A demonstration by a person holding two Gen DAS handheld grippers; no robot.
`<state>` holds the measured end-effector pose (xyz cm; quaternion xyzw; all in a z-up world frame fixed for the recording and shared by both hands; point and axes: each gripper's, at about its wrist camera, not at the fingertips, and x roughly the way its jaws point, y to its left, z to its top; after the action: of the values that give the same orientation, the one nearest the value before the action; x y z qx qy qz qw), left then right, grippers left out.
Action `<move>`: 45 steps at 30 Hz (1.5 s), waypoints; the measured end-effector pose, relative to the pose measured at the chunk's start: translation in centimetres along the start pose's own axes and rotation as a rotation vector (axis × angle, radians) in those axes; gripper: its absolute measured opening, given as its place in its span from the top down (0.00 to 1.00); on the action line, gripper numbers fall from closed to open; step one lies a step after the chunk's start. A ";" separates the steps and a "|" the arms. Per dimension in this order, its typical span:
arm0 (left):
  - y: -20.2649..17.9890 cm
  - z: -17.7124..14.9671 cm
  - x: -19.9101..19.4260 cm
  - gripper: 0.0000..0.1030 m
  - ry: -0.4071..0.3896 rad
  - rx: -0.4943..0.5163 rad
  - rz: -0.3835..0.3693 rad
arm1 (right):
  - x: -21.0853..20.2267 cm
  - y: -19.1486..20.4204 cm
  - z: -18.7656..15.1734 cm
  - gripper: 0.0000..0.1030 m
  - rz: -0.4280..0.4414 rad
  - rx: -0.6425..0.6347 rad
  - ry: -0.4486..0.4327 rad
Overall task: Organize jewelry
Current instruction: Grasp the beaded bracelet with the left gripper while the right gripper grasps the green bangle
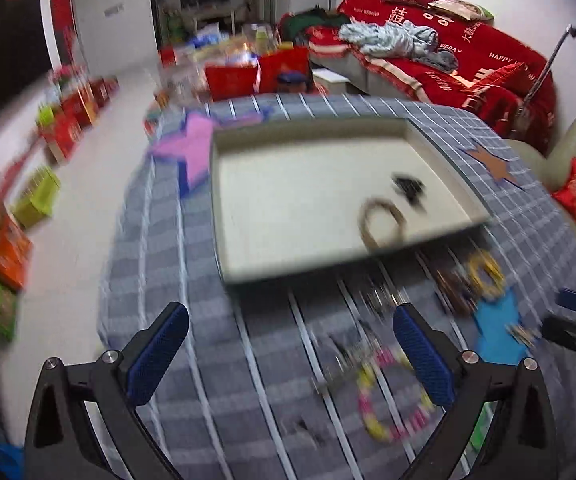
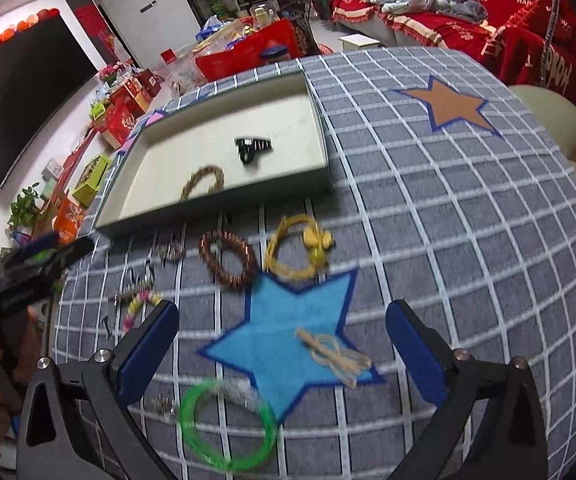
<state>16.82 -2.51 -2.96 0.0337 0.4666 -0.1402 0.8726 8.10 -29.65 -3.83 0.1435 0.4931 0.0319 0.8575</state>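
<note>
A shallow cream tray lies on the grey checked tablecloth. It holds a tan rope bracelet and a black clip. On the cloth lie a pink-yellow bead bracelet, a brown bead bracelet, a yellow cord bracelet, a beige string piece and a green ring bracelet. My left gripper is open and empty above the cloth. My right gripper is open and empty over the beige piece.
A blue star patch, an orange star patch and a pink star patch lie on the cloth. A red-covered sofa stands behind. Boxes line the floor at left. The table edge runs at left.
</note>
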 end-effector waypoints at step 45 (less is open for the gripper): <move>-7.3 -6.7 2.2 0.70 0.080 0.117 0.002 | 1.3 4.4 -7.3 0.70 -0.223 -0.187 0.123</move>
<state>10.57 -8.67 -7.99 0.0909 0.4922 -0.1650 0.8499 2.89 -23.65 -7.15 0.0051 0.5526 -0.0091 0.8334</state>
